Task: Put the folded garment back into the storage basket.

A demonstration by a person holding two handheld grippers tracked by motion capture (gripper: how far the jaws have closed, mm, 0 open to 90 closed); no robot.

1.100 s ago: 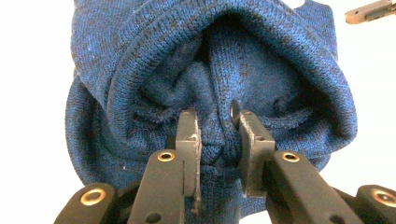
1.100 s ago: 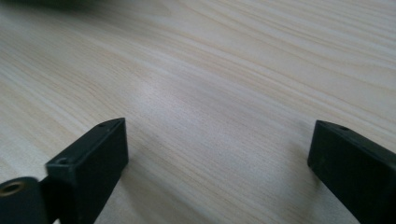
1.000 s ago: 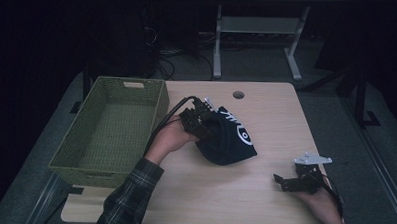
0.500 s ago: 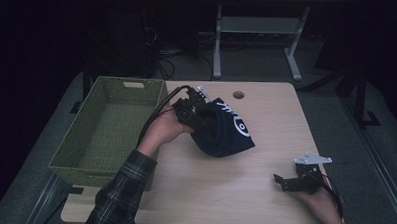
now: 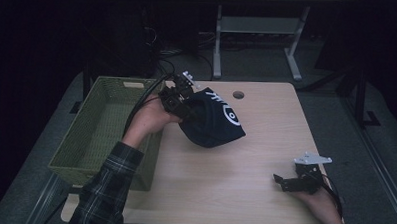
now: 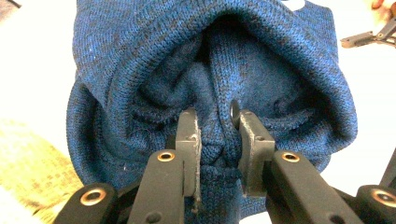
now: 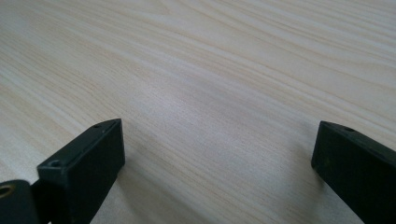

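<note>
A: What has the left gripper got?

B: A dark blue knit hat. Its jaws are pinched on a fold of the knit at the hat's gathered edge, with a ridge of fabric squeezed between them. The rest of the hat bulges out ahead of the jaws, its hollow inside facing the gripper's camera.

A: And seen from above?

B: The left gripper sits at the hat's near-left edge, held in the left hand. The hat hangs off its tip toward the table's middle, white markings showing on top. Whether it touches the wooden table I cannot tell.

A: What lies on the gripper's other side?

B: A green woven basket, just behind and beside the hand, off the table's left edge.

A: The right gripper?

B: Well apart from the hat, at the table's near right corner, held in the right hand. Its jaws stand spread wide with bare wood between them, low over the tabletop.
</note>
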